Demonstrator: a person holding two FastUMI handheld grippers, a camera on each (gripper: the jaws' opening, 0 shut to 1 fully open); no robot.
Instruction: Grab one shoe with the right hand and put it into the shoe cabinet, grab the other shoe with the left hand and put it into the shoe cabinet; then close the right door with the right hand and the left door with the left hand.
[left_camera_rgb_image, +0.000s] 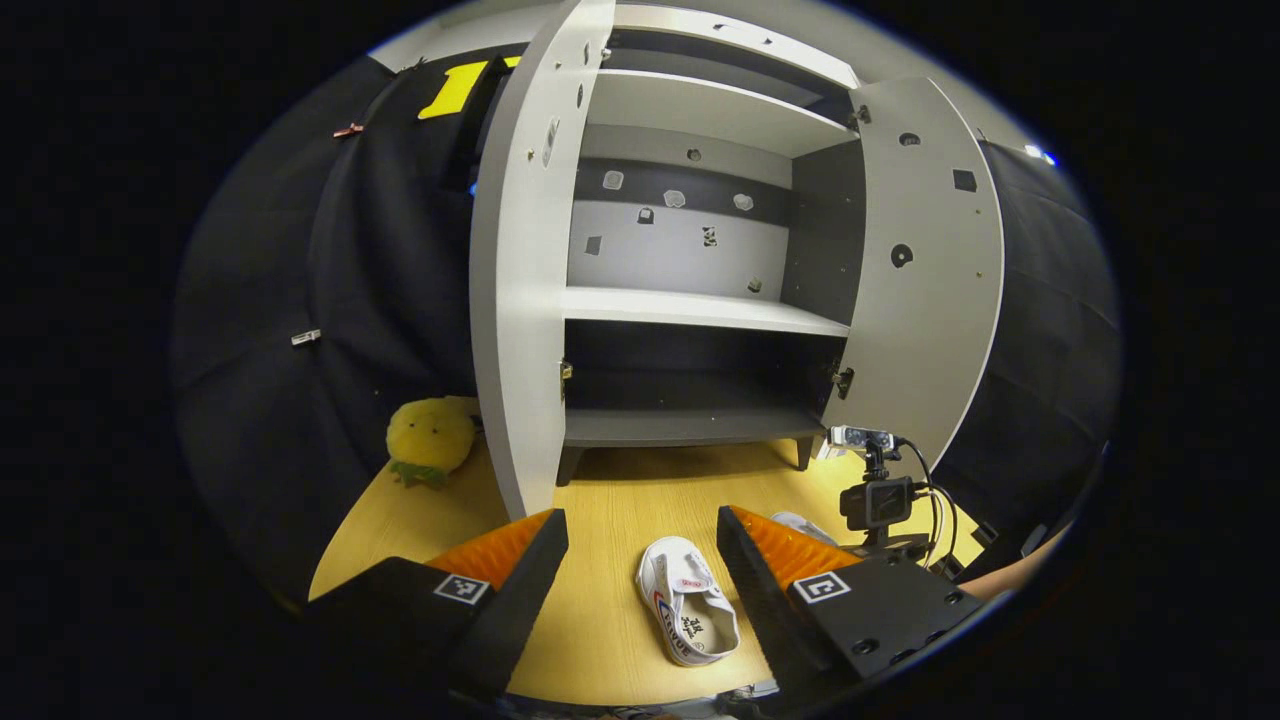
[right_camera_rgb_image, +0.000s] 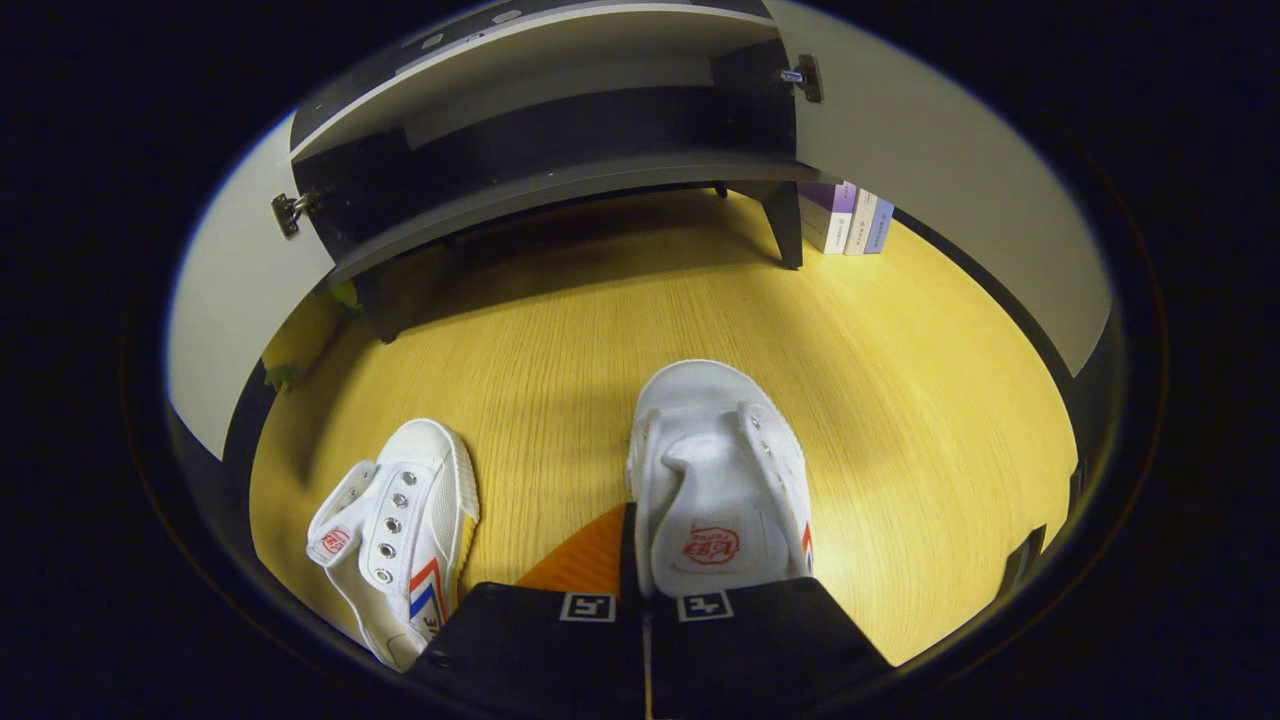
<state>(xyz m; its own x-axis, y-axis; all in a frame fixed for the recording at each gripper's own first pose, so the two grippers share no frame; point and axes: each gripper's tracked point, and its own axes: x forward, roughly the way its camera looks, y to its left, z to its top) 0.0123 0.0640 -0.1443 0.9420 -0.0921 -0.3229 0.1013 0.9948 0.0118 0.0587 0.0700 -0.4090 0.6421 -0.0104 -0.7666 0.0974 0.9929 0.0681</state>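
Looking along the left gripper (left_camera_rgb_image: 642, 530), its two fingers are spread wide apart with nothing between them, held above a yellow wooden floor (left_camera_rgb_image: 640, 480). Between the fingers, near the camera, one white shoe (left_camera_rgb_image: 687, 612) lies on the floor, its opening turned toward the viewer. A bit of a second shoe (left_camera_rgb_image: 800, 524) peeks out just behind the right finger. Farther off stands the shoe cabinet (left_camera_rgb_image: 690, 310), with pale shelves and a dark lowest compartment. Its left door (left_camera_rgb_image: 520, 300) and right door (left_camera_rgb_image: 925, 270) are both swung open. A yellow plush toy (left_camera_rgb_image: 430, 440) sits on the floor to the left of the cabinet, against the black cloth wall. A small camera on a stand (left_camera_rgb_image: 876, 495) is on the right, near the foot of the right door.

In the right gripper view, the right gripper (right_camera_rgb_image: 640, 560) is closed down narrowly at the heel of a white shoe (right_camera_rgb_image: 715, 480), toe pointing away toward the cabinet. One finger (right_camera_rgb_image: 585, 560) lies against the shoe's left side; the other is hidden by the shoe, so it cannot be told whether both press on it. The other white shoe (right_camera_rgb_image: 395, 525) lies on the floor to the left, well apart. Beyond, the cabinet's dark bottom shelf (right_camera_rgb_image: 540, 185) is seen, and some boxes (right_camera_rgb_image: 848, 218) stand at the far right beside the cabinet leg.
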